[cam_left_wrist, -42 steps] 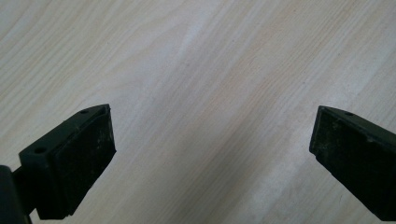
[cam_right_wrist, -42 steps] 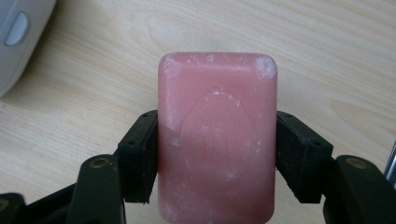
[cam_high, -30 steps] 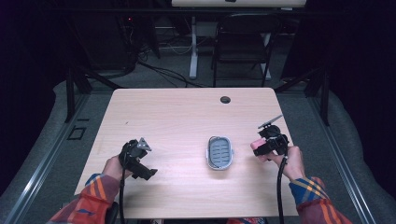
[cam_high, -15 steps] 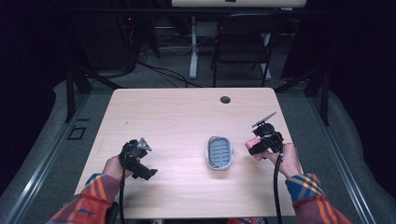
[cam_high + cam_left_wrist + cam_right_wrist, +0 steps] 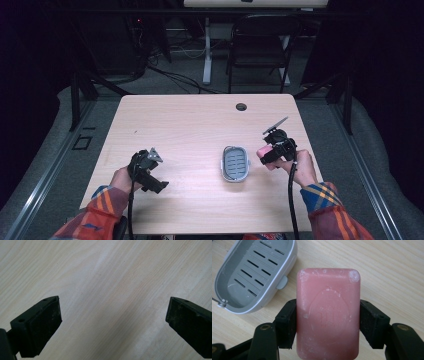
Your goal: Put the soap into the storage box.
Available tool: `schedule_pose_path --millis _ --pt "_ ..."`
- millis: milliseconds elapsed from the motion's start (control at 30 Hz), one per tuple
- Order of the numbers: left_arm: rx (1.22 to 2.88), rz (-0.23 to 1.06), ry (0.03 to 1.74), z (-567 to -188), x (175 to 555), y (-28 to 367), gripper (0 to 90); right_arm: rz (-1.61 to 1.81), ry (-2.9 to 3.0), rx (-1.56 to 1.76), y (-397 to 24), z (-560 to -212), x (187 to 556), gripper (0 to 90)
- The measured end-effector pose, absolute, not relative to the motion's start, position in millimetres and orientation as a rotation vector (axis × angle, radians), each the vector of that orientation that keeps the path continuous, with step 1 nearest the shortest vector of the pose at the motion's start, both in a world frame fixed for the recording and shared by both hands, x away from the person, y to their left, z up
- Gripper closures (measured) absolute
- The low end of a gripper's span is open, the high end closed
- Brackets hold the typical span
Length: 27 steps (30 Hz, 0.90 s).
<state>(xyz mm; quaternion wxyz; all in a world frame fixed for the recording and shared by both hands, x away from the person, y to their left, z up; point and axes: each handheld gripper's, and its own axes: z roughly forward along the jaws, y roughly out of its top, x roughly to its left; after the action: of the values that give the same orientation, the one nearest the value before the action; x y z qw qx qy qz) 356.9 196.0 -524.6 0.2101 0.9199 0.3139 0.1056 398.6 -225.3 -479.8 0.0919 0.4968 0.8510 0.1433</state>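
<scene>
The left gripper (image 5: pixel 156 171) hangs low over the near left part of the wooden table (image 5: pixel 190 125), its jaws spread wide with only bare wood grain between them; in the left gripper view (image 5: pixel 113 315) the two black pads stand far apart at either side, and nothing lies against them. The hand (image 5: pixel 122 177) holding it comes up from the near edge in a plaid sleeve (image 5: pixel 97 212), and a black cable trails back along the forearm. Well to the right of this gripper, about midway to the other one, sits a grey soap dish (image 5: pixel 236 163) with a slotted floor, empty, resting flat on the table. Just right of the dish is the right gripper (image 5: pixel 266 153), with its jaws clamped on a pink bar of soap (image 5: pixel 264 152). In the right gripper view (image 5: pixel 328 322) the bar of soap (image 5: pixel 328 317) stands between the two pads, each pressed against one of its long sides, with its embossed face toward the camera and the soap dish (image 5: pixel 272 280) ahead and to the left of the jaws, apart from the bar. The right hand (image 5: pixel 300 167) grips the tool from behind, and the grey plate on top tilts up away from the person. Beyond both grippers, near the far edge, is a small dark cable hole (image 5: pixel 241 106).
</scene>
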Motion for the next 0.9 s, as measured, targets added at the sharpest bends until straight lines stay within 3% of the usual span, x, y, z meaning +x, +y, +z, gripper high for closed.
schedule_pose_path --millis 900 --pt "2.555 0.298 0.866 -524.7 356.6 195.4 0.2 0.41 2.575 1.412 -187.4 -467.0 414.8 37.4"
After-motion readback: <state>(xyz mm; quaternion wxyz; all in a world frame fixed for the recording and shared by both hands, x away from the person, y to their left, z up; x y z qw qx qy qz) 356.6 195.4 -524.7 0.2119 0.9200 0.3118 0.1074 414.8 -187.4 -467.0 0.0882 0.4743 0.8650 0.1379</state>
